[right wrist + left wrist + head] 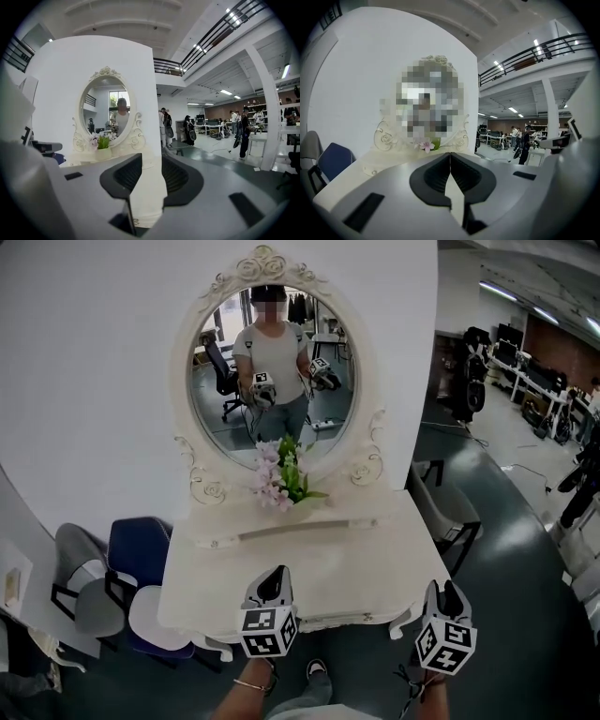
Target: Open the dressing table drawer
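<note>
Both your grippers hang at the near edge of the table (347, 568), L gripper (273, 574) abt mid-front, R gripper (448, 587) off the R front corner. Neither touches it as far as the views show.

Head view only: whole top from above, its scalloped front edge (323, 620), and the mirror (272, 371) showing you w/ a gripper in each hand. It also has the flowers (279, 474) at the mirror's foot, plus a blue chair (139, 549) and a grey chair (82, 582) to the L. It doesn't give you the jaw state; that comes from the gripper views.

L gripper view: your pads meet at the tips, closed, nothing betw them. Table top lies beyond, and the mirror is mosaicked over. Blue chair again at L edge.

R gripper view: your pads stand apart, empty; the white top shows thru the gap. Mirror is clear here. To the R of the white wall (61, 93) you get an open hall w/ people (243, 133) and a balcony rail (211, 40), both barely hinted in the head view.

Drawer: it's in this table, but no view shows its face clearly, so can't tell if it's open or closed.
</note>
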Available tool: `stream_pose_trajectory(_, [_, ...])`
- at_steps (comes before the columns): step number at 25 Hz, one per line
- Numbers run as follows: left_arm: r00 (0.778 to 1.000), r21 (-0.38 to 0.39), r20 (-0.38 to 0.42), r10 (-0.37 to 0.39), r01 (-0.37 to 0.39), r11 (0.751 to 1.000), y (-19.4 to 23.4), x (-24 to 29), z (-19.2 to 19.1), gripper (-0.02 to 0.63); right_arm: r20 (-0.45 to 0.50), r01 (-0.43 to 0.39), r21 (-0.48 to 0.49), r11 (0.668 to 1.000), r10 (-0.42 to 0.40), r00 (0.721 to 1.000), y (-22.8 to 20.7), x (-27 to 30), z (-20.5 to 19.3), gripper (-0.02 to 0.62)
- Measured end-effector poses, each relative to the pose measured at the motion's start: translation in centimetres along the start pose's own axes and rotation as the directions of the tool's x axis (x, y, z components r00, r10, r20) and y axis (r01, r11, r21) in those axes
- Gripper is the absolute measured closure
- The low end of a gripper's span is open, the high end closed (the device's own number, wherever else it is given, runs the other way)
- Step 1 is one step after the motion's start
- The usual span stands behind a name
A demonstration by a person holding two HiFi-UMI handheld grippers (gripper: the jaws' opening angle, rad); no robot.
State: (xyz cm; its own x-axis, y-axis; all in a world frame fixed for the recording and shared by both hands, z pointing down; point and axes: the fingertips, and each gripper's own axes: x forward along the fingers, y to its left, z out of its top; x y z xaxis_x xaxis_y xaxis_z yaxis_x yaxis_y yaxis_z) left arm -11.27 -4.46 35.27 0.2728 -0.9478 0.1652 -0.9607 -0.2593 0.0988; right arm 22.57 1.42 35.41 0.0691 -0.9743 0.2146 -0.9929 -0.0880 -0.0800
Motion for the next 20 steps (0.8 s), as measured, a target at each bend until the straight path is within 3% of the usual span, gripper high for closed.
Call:
stream_pose_trajectory(13, [1.000,-0.004,-0.005,-0.016,0.016,1.000,3.3,11.8,2.9,0.588,0.005,0.023,0.008,1.000,-0.023,1.000,0.9,11.6,3.4,0.457])
stream_pose_trajectory(20, [0.998,-0.035,-0.061,0.006,-0.008,0.999,5.5,15.2,1.3,0.588,-0.018,0.005,0.016,1.000,-0.004,1.000,2.2,16.4,3.4,0.457])
